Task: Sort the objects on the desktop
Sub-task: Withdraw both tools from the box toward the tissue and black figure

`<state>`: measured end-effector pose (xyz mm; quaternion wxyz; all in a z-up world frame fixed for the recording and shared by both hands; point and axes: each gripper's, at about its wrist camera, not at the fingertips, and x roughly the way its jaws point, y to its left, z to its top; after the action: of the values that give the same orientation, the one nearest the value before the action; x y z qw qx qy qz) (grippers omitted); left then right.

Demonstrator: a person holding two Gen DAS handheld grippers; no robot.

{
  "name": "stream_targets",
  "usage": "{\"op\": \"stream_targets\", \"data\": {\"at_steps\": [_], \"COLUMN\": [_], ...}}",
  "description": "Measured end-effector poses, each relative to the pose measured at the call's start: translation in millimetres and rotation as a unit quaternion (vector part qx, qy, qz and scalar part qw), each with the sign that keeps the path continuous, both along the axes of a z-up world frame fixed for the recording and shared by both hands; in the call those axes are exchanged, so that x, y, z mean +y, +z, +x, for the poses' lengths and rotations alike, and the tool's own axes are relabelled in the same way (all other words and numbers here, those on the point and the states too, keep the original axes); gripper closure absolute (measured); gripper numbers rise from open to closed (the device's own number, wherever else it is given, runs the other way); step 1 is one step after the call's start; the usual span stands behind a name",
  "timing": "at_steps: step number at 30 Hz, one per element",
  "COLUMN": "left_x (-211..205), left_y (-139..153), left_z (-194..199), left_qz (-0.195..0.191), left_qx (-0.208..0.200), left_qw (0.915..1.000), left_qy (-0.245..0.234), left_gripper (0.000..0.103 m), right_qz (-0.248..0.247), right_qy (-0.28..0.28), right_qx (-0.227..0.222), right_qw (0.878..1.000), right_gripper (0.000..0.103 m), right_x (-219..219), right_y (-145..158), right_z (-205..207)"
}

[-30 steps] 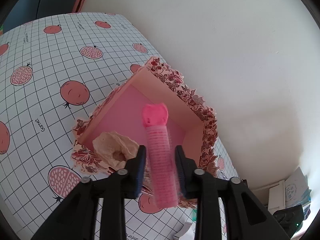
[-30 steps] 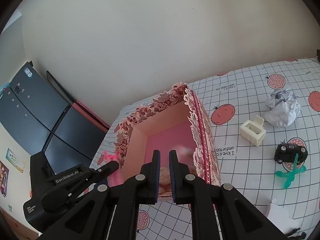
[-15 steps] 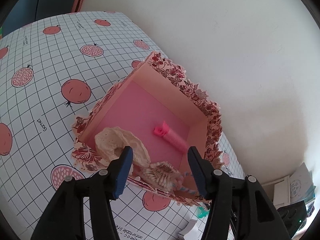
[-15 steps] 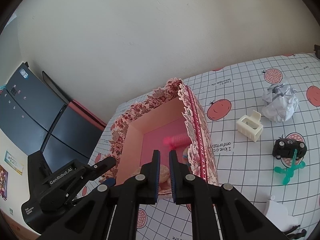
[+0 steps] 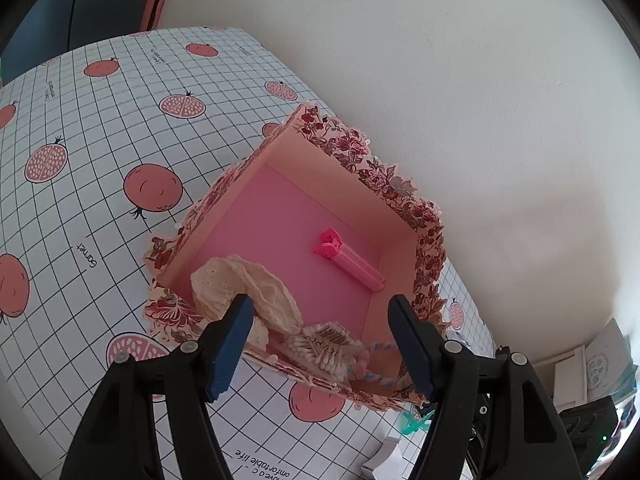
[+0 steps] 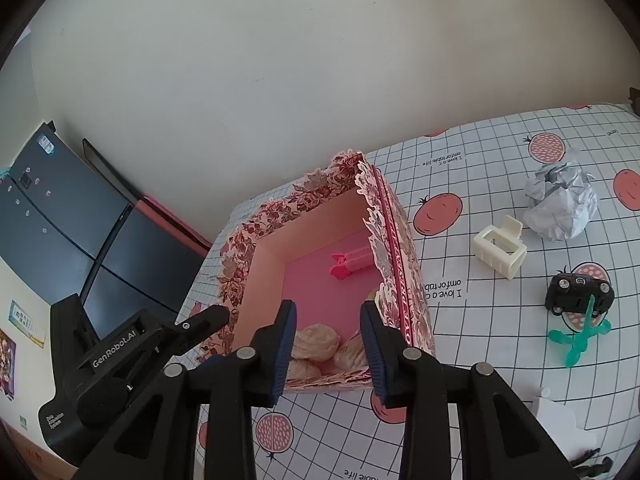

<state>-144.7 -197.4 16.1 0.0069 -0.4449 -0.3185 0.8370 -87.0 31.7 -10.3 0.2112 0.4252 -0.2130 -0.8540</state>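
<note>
While both grippers hang over the floral box (image 5: 362,168), neither holds anything. The left gripper (image 5: 320,344) has its fingers (image 5: 230,344) well apart and still widening, nothing between them but the view down into the box. The right gripper (image 6: 328,350) has its fingers (image 6: 285,344) apart too, less widely, and they are also spreading with nothing between them.

Inside the box, the pink hair roller (image 5: 352,262) lies flat on the pink floor, near the far corner by the wall. Nearer the grippers in the box sit a cream lace scrunchie (image 5: 244,284), a bundle of cotton swabs (image 5: 324,354) and a bit of pastel twisted yarn (image 5: 380,378).

Outside the box, on the table (image 6: 472,168) with its pomegranate-print grid cloth, a cream hair claw (image 6: 498,250) lies nearest the box. Beyond the claw is a crumpled paper ball (image 6: 560,204). Further from the box are a small black toy car (image 6: 580,294) and, touching it, a green plastic figure (image 6: 578,338).
</note>
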Motion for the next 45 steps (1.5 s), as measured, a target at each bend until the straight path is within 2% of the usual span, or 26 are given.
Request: {"op": "stream_targets", "data": {"at_steps": [3,8,21,29,32,38,45], "left_x": [0.6,1.6,10.3,16.2,21.0,32.4,47.9], "left_y": [0.9,3.2,11.4,17.2,19.9,27.1,36.3], "left_z": [0.1,0.8,2.5,4.7,4.9,6.8,10.1], "left_qz": [-0.003,-0.006,-0.022,-0.032,-0.035,-0.046,-0.062], "left_qx": [0.0,0.0,0.002,0.003,0.006,0.013,0.02], "left_qw": [1.0,1.0,0.9997,0.9995,0.9993,0.9985,0.9966], "left_qy": [-0.001,0.001,-0.004,-0.005,-0.01,-0.028,-0.049], "left_gripper": [0.027,0.026,0.019,0.016,0.013,0.012,0.012], "right_qz": [-0.003,-0.005,-0.009,-0.002,0.002,0.01,0.043], "right_qy": [-0.001,-0.002,-0.014,-0.033,-0.039,-0.058,-0.081], "right_qx": [0.001,0.007,0.011,0.01,0.011,0.011,0.01], "right_qw": [1.0,1.0,1.0,0.999,0.999,0.998,0.996], "right_gripper": [0.059,0.045,0.027,0.009,0.008,0.008,0.008], "right_x": [1.0,2.9,19.9,35.0,41.4,59.4,82.9], "right_y": [1.5,5.4,14.0,16.2,18.9,26.9,41.2], "right_z": [0.2,2.0,2.6,2.7,2.6,4.0,7.9]}}
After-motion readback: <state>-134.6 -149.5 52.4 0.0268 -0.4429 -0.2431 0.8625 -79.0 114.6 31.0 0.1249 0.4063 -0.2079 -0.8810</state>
